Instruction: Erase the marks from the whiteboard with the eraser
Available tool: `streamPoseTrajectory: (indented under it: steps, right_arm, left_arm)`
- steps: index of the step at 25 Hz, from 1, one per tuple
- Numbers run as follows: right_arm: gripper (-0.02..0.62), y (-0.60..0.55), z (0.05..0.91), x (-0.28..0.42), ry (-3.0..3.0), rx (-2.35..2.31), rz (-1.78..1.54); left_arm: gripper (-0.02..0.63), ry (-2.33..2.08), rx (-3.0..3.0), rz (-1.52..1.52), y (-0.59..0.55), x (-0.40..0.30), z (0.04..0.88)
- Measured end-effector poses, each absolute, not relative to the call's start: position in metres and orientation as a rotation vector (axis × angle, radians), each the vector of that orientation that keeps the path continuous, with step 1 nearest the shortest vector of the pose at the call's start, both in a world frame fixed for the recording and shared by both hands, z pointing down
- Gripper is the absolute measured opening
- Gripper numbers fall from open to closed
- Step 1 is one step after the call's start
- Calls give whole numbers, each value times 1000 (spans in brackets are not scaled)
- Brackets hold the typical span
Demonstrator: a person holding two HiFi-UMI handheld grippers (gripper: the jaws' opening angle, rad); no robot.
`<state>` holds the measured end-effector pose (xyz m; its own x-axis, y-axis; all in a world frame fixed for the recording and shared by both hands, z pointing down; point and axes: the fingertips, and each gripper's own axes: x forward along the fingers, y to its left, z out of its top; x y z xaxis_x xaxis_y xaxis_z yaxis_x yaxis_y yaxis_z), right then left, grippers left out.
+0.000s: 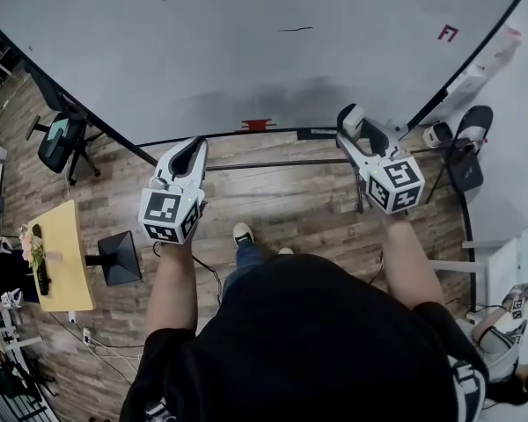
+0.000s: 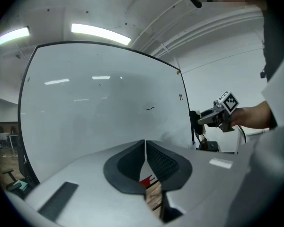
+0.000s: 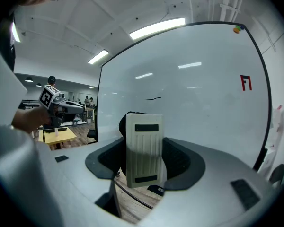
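Right gripper [image 3: 143,161] clamped on the eraser [image 3: 144,141], upright, facing the whiteboard [image 1: 246,51], probably not touching it. Left gripper [image 2: 146,156] has its jaws together, nothing between. Black squiggle [image 1: 296,29] and red mark [image 1: 448,32] are on the board.

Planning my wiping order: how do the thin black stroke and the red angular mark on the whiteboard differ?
The thin black stroke is one nearly flat wavy line; the red angular mark is upright and blocky. The black stroke sits near the whiteboard's middle; the red mark lies close to its right edge. Both are small and not yet erased.
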<state>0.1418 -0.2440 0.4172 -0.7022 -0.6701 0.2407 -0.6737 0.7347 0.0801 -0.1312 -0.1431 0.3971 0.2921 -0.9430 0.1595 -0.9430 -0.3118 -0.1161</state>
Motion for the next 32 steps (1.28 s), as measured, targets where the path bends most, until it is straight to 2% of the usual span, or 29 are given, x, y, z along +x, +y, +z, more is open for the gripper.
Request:
streamPoseTrajectory:
  steps: [32]
  right_arm:
    - [236, -295, 412, 126, -2633, 1191, 23]
  left_arm:
    - [24, -1759, 2625, 306, -210, -160, 393]
